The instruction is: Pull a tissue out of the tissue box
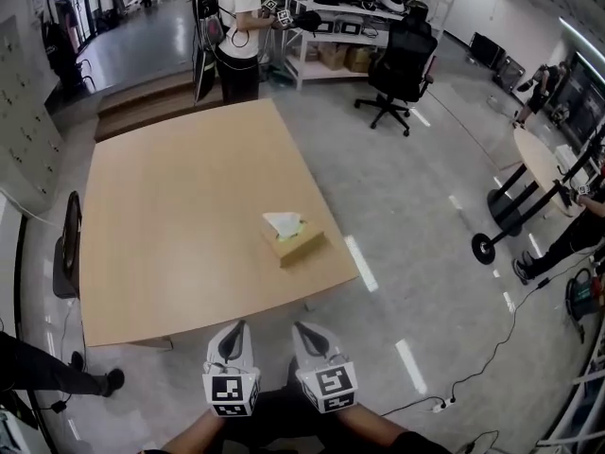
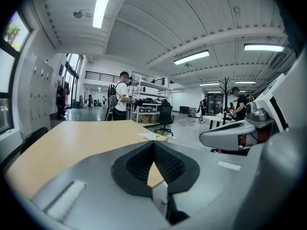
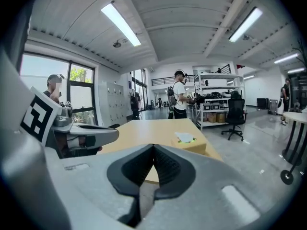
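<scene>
A tan tissue box [image 1: 295, 241] lies on the wooden table [image 1: 170, 216], close to its near right corner, with a white tissue [image 1: 283, 222] sticking out of the top. Both grippers hang side by side in front of the table's near edge, short of the box. My left gripper [image 1: 235, 329] is shut with nothing between its jaws, and so is my right gripper [image 1: 302, 330]. In the left gripper view the box [image 2: 156, 137] sits just past the closed left gripper [image 2: 154, 144]. In the right gripper view the box [image 3: 192, 144] lies ahead, to the right of the closed right gripper [image 3: 153, 147].
A person in a white shirt [image 1: 236, 26] stands at the table's far end by metal shelves [image 1: 350, 26]. A black office chair [image 1: 402, 64] stands on the floor beyond, another chair [image 1: 68, 249] at the table's left side. A round table [image 1: 539, 159] and a floor cable [image 1: 492, 348] are on the right.
</scene>
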Tool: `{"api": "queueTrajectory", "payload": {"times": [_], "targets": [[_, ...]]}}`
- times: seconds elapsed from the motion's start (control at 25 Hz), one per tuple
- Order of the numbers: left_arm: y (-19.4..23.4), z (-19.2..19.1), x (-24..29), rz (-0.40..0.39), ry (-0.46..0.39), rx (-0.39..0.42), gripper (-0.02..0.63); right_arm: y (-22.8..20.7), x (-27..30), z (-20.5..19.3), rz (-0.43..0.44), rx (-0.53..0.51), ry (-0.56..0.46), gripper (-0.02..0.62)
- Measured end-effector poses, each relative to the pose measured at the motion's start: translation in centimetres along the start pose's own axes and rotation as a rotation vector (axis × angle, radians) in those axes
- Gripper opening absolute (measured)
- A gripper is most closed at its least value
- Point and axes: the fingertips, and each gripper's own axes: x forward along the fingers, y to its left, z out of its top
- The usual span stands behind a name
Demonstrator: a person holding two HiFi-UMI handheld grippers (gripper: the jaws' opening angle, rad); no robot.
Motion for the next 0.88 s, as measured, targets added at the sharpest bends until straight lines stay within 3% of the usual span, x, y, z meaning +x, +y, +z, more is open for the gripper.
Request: {"api": "queueTrajectory", "payload": {"times": [0.4,0.88], "targets": [[-1.1,1.4,3.9,0.118,0.027,0.020,0.018,-4.5,3.0,1.4,0.107,0.003,-0.003,-0.009],[-0.4,2.5,8.9,0.110,0.055,0.026,0.018,-7.3,6.9,2.0,0.107,-0.002,0.051,-0.009]]}}
